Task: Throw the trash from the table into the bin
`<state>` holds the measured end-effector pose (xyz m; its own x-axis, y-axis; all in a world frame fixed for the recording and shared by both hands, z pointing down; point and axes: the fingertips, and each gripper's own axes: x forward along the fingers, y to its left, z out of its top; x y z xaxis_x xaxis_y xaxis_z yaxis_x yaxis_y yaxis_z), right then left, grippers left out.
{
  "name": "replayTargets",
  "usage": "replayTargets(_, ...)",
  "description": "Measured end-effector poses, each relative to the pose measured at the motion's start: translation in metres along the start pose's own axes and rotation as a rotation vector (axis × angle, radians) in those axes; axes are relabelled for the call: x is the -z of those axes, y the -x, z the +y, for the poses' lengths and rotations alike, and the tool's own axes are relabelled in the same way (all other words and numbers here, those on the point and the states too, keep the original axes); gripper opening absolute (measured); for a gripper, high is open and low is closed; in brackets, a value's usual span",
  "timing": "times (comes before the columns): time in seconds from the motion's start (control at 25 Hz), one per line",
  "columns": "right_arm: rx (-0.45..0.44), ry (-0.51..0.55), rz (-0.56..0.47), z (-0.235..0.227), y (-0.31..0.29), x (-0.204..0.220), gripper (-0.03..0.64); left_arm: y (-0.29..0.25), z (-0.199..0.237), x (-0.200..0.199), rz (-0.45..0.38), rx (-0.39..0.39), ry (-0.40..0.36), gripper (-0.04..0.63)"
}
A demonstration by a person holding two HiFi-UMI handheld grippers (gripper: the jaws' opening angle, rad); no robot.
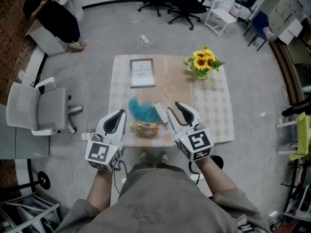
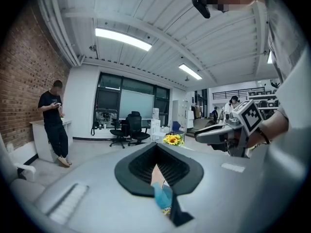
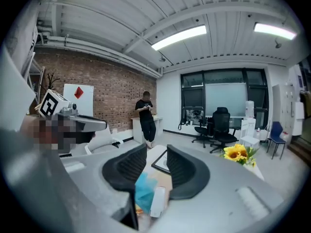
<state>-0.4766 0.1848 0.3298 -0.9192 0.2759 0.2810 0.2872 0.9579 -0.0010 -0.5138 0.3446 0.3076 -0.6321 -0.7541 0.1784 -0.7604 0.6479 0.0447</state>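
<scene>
On the checked table (image 1: 214,111) lie a crumpled blue piece of trash (image 1: 143,109), a small white scrap (image 1: 162,112) and a gold snack wrapper (image 1: 147,128) near the front edge. My left gripper (image 1: 120,113) hovers just left of the blue piece, its jaws together and holding nothing. Just right of the white scrap, my right gripper (image 1: 174,108) stands partly open and empty. The right gripper view looks between the jaws of the right gripper (image 3: 156,149) at the blue trash (image 3: 144,191) and the white scrap (image 3: 158,200) below. The left gripper view shows the blue trash (image 2: 163,195) under the left gripper (image 2: 156,146). No bin is in view.
A framed picture (image 1: 142,73) and a vase of sunflowers (image 1: 203,62) stand at the table's far side. A white chair (image 1: 41,108) is on the left. Office chairs (image 1: 170,1) and a standing person (image 1: 56,16) are farther off.
</scene>
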Motion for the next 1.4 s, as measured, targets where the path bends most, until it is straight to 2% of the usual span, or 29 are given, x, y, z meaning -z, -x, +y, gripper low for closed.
replayTargets(0.32,-0.046,-0.021,0.19,-0.008,-0.063,0.071,0.198,-0.044,0.01,0.04,0.09,0.013,0.052,0.007)
replayTargets(0.6,-0.065,0.032,0.307,-0.011,-0.116,0.135,0.199,-0.091,0.023,0.129,0.238,0.023,0.099,0.008)
replayTargets(0.76,-0.07,0.015,0.395,-0.009,-0.126,0.174,0.203,-0.101,0.023,0.168,0.315,0.042,0.119,0.008)
replayTargets(1.12,-0.081,-0.002,0.551,-0.002,-0.122,0.242,0.226,-0.11,0.018,0.21,0.392,0.074,0.138,0.008)
replayTargets(1.4,-0.065,-0.018,0.547,-0.005,-0.123,0.249,0.226,-0.108,0.016,0.217,0.398,0.078,0.123,0.006)
